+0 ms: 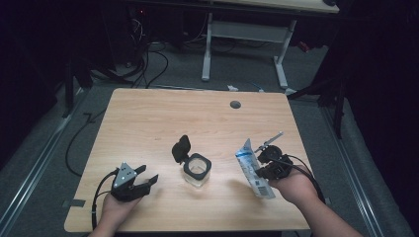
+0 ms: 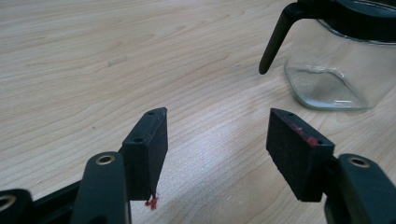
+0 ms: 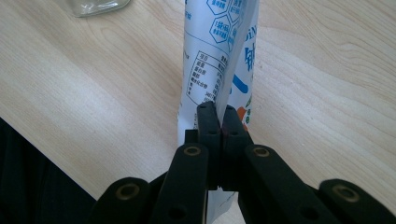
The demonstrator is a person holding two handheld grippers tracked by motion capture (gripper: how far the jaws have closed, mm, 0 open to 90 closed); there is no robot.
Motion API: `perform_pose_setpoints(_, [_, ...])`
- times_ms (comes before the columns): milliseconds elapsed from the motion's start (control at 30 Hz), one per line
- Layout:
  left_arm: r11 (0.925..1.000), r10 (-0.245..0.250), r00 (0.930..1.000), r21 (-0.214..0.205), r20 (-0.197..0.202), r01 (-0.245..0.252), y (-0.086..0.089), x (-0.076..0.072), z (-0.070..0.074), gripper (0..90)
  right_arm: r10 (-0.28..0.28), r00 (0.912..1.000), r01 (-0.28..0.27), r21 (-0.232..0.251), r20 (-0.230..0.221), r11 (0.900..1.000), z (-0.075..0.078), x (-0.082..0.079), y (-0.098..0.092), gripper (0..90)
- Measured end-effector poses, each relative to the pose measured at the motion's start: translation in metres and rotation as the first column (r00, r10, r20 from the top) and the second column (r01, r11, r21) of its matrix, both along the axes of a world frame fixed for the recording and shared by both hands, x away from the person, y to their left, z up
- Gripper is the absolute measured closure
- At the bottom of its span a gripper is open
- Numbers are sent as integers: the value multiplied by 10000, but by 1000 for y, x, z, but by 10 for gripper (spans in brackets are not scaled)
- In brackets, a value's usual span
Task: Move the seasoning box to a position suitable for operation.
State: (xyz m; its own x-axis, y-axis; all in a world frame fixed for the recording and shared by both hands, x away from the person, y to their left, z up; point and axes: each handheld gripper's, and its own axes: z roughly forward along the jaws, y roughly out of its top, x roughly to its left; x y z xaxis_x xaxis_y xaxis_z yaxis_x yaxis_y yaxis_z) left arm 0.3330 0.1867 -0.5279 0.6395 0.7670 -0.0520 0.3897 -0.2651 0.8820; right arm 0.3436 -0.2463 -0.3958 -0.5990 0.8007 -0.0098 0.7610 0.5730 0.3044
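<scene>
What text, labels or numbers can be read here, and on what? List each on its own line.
White and blue packet held in the right gripper: printed Chinese characters, a boxed table and hexagon badges, all too small and blurred to read.
Same packet in the high view: a barcode near its lower end, digits unreadable.
Glass jar with black lid: no text visible.
Wooden table: no text.

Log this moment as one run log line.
left gripper: open, empty, beside jar | right gripper: shut on packet | jar: on table, lid open
</scene>
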Motion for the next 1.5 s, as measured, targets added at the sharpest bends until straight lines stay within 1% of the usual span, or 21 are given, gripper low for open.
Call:
perform_pose_setpoints(100, [10000,-11,10000,-14,6,11,-1,0,0,391,-24,10000,24,-26,-91,10000,0,0,2,900])
perform_pose_setpoints(233, [10000,-75,10000,31,-4,75,-1,-1,0,391,113,9996,-120,-248,-254,9996,-1,2,4,900])
perform_pose_setpoints(267, [10000,-78,10000,29,0,78,-1,-1,0,390,-111,9992,100,-274,-390,9996,-1,1,6,900])
perform_pose_setpoints(300, [10000,-72,10000,13,-3,72,-1,-1,0,391,124,9994,-133,-272,-317,9995,-1,3,5,900])
perform_pose_setpoints(333, [10000,-58,10000,-6,4,58,-1,-1,0,390,202,9994,-210,-290,-287,9994,-1,4,5,900])
perform_pose_setpoints(400, [10000,-86,10000,21,-10,86,-1,-1,0,390,124,9992,-138,-367,-373,9992,-1,4,7,900])
perform_pose_setpoints(500, [9999,-108,9999,39,-4,108,-2,-1,-1,390,241,9989,-255,-335,-412,9991,-3,6,8,900])
perform_pose_setpoints(533, [9999,-110,9999,25,19,110,-2,-1,-1,390,249,9987,-269,-444,-439,9987,-3,6,9,900])
perform_pose_setpoints(633, [9999,-111,9999,21,36,110,-2,-1,-1,390,282,9985,-302,-417,-467,9987,-3,7,11,900])
perform_pose_setpoints(667, [9999,-106,9999,8,41,106,-2,-1,-1,390,381,9984,-398,-424,-417,9983,-3,8,11,900])
perform_pose_setpoints(800, [9999,-139,9999,-16,64,139,-3,-2,-1,389,166,9990,-178,-260,-425,9995,-1,7,12,900])
perform_pose_setpoints(867, [9998,-189,9998,-14,59,189,-3,-2,0,389,204,9990,-216,-308,-387,9993,-1,7,12,900])
perform_pose_setpoints(1000, [9996,-269,9996,-76,106,270,-5,-5,1,387,156,9988,-169,-272,-472,9995,-1,5,11,900])
perform_pose_setpoints(1100, [9990,-414,9990,-135,188,416,-8,-7,2,385,218,9987,-228,-229,-467,9995,1,3,11,900])
perform_pose_setpoints(1133, [9985,-505,9985,-195,224,509,-10,-9,2,384,205,9986,-220,-284,-488,9994,2,3,12,900])
perform_pose_setpoints(1233, [9963,-825,9960,-202,342,832,-17,-14,3,381,214,9987,-224,-201,-459,9995,5,1,13,900])
perform_pose_setpoints(1267, [9954,-910,9951,-256,395,921,-20,-16,3,381,252,9988,-263,-262,-424,9993,7,1,14,900])
perform_pose_setpoints(1333, [9928,-1151,9925,-295,423,1164,-26,-19,4,379,317,9986,-327,-246,-423,9992,10,0,15,900])
perform_pose_setpoints(1400, [9898,-1387,9891,-257,496,1400,-33,-23,3,376,247,9988,-255,-177,-431,9995,12,-1,18,900])
perform_pose_setpoints(1433, [9881,-1513,9872,-186,505,1524,-37,-25,3,374,281,9987,-290,-208,-415,9994,14,-1,19,900])
perform_pose_setpoints(1500, [9841,-1748,9830,-221,560,1763,-44,-29,3,368,294,9988,-298,-102,-404,9995,17,-2,22,900])
